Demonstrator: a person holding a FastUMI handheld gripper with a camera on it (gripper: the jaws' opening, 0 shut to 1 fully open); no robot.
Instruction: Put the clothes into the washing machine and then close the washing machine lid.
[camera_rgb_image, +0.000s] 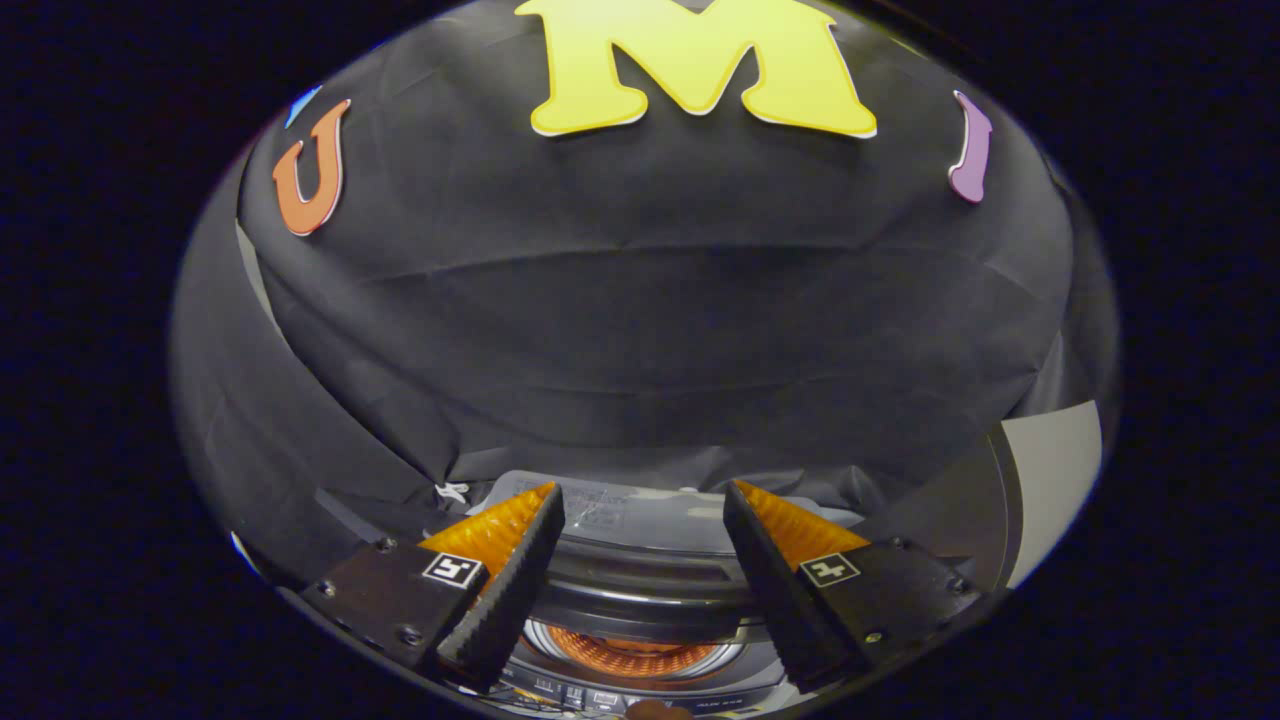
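Observation:
My gripper (642, 500) is open, with a wide gap and nothing between its fingers. Below and between the fingers I see the top of the washing machine (640, 580). Its lid (640, 520) stands raised at the back, a pale grey panel against the cloth wall. Lower down, the round drum opening (630, 655) shows an orange glow inside. I cannot tell whether any clothes lie in the drum. The gripper hovers above the machine, touching nothing.
Black cloth walls close in behind and to the left of the machine. A pale panel (1055, 480) stands at the right beside a dark curved edge. A strip of the machine's control panel (600, 700) shows near the front.

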